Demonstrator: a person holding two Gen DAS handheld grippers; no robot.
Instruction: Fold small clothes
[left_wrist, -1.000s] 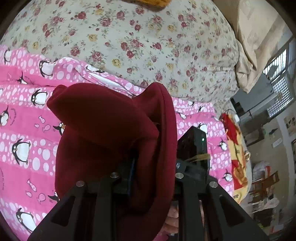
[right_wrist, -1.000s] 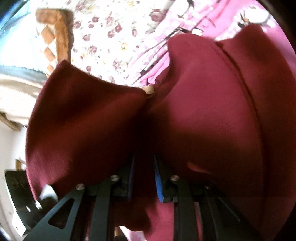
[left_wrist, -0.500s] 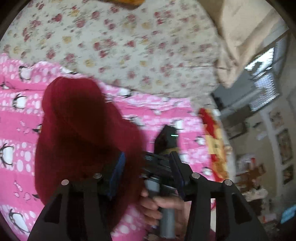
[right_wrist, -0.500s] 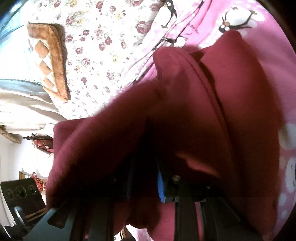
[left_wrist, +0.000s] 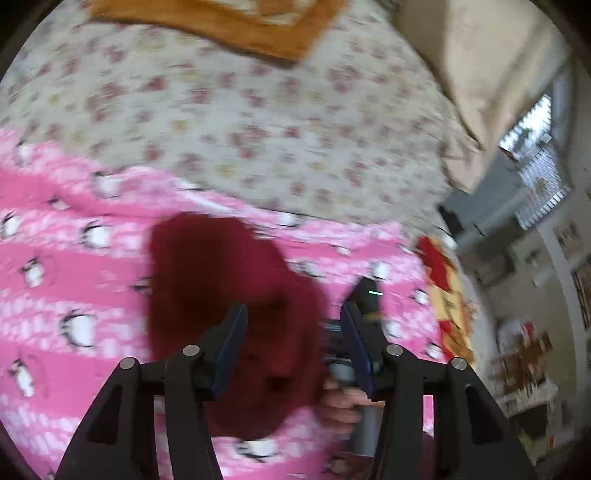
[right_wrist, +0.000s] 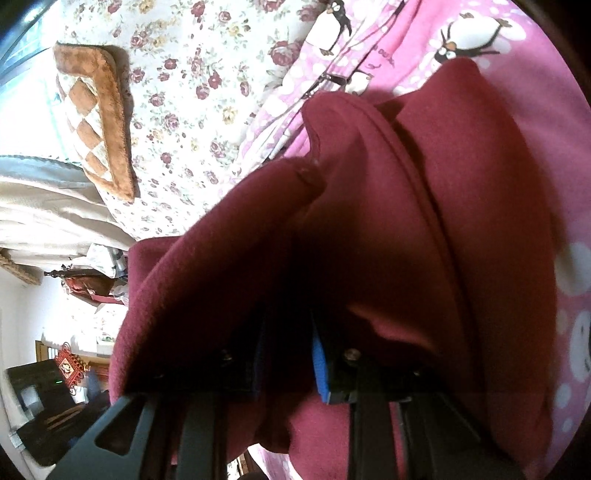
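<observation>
A small dark red garment (left_wrist: 221, 266) lies bunched on a pink penguin-print blanket (left_wrist: 74, 266). My left gripper (left_wrist: 293, 310) hovers above its near edge. Its jaws are opening, and the blue pads stand apart from the cloth without touching it. In the right wrist view the same garment (right_wrist: 424, 221) drapes over my right gripper (right_wrist: 288, 332), which is shut on a fold of it. That cloth hides most of the right fingers. The right gripper's body (left_wrist: 369, 295) and the hand holding it show just right of the garment in the left wrist view.
A floral sheet (left_wrist: 258, 129) covers the bed beyond the pink blanket. A brown checkered cushion (left_wrist: 240, 22) lies at the far side. A red and yellow cloth (left_wrist: 443, 288) sits at the bed's right edge. Room furniture stands past it.
My left gripper has let go of the red garment, opened and drawn back upward. The released part of the garment has dropped onto the blanket. The right gripper keeps its hold.
</observation>
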